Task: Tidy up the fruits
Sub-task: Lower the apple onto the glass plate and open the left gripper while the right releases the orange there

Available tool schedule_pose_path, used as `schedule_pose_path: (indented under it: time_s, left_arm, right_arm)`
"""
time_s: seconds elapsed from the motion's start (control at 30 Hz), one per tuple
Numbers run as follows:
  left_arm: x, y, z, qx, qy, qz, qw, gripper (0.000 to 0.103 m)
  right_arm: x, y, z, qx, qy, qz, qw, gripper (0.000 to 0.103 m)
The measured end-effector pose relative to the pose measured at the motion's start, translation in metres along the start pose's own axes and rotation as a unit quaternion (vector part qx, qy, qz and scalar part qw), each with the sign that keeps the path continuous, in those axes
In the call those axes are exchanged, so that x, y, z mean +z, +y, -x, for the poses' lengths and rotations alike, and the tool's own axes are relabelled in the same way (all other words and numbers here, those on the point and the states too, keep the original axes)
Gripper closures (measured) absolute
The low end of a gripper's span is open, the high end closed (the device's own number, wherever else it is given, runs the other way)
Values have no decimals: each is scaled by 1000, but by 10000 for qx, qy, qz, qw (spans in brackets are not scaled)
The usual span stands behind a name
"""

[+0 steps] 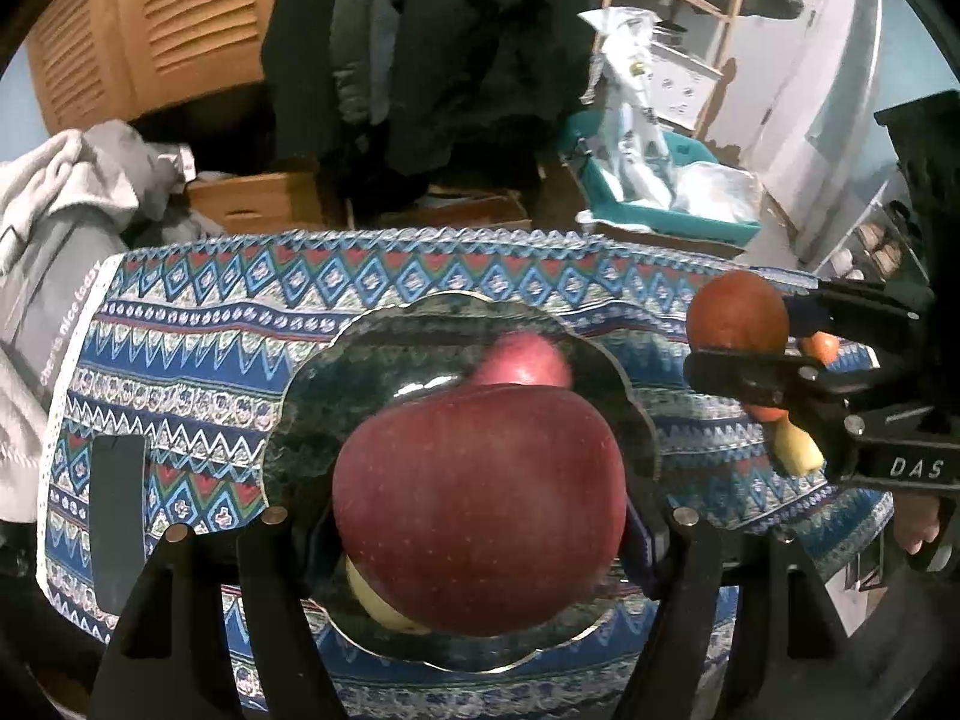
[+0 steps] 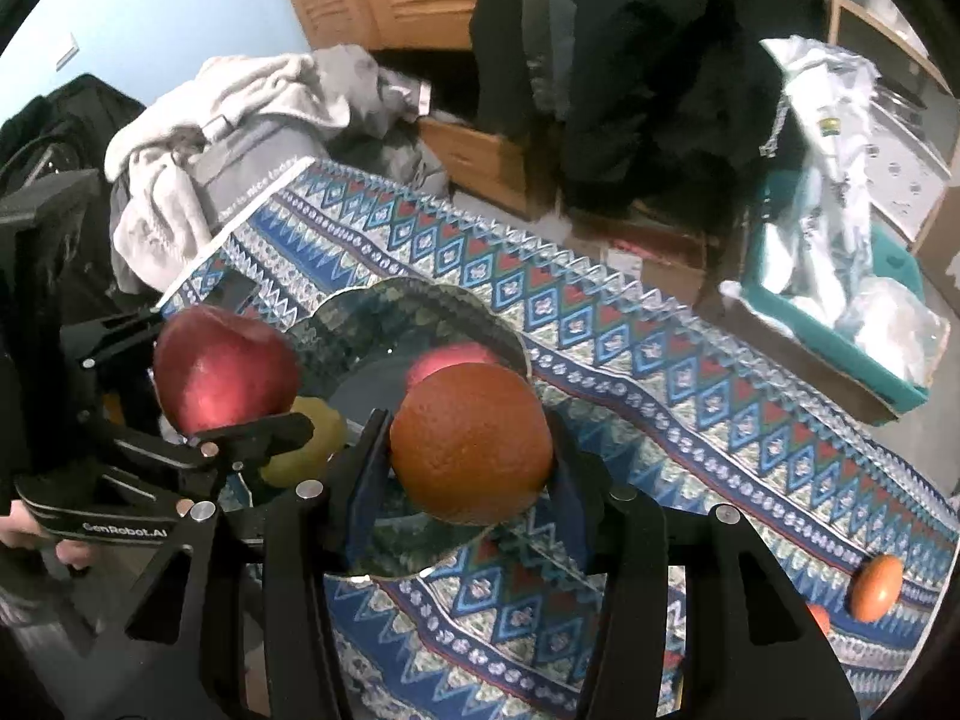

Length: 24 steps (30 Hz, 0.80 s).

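Note:
My left gripper [image 1: 480,516] is shut on a big red apple [image 1: 480,504] and holds it over the dark green scalloped plate [image 1: 336,372]. The plate holds a smaller red apple [image 1: 522,360] and a yellow-green fruit [image 1: 378,600]. My right gripper [image 2: 471,450] is shut on an orange [image 2: 471,444] at the plate's right edge [image 2: 420,306]. In the right wrist view the left gripper [image 2: 222,378] shows with its red apple [image 2: 225,375]. In the left wrist view the right gripper [image 1: 738,324] shows with the orange [image 1: 738,312].
A patterned blue cloth [image 1: 198,324] covers the table. A small orange fruit [image 2: 876,588] lies on the cloth at right; more fruit pieces [image 1: 798,450] lie under the right gripper. A black flat object [image 1: 117,522] lies at left. Clothes [image 2: 198,138], boxes and a teal bin [image 1: 666,210] stand behind.

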<state>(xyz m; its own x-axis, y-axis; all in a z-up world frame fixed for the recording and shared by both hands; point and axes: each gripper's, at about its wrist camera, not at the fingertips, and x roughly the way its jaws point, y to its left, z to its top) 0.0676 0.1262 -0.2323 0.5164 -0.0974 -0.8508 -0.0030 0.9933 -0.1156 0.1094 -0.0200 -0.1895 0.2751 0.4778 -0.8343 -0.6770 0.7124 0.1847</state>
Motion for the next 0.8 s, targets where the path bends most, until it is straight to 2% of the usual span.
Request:
schedule_pose_path:
  time_s: [0.4,0.8]
  left_arm:
    - [-4,38,-28,29,223,300,9993,28]
    - [-5,56,-53,-4,375,505,9980,28]
  right_arm:
    - [3,18,-51,122,438,155,9988,54]
    - [-10,29,-89,138,883,310,9955,54]
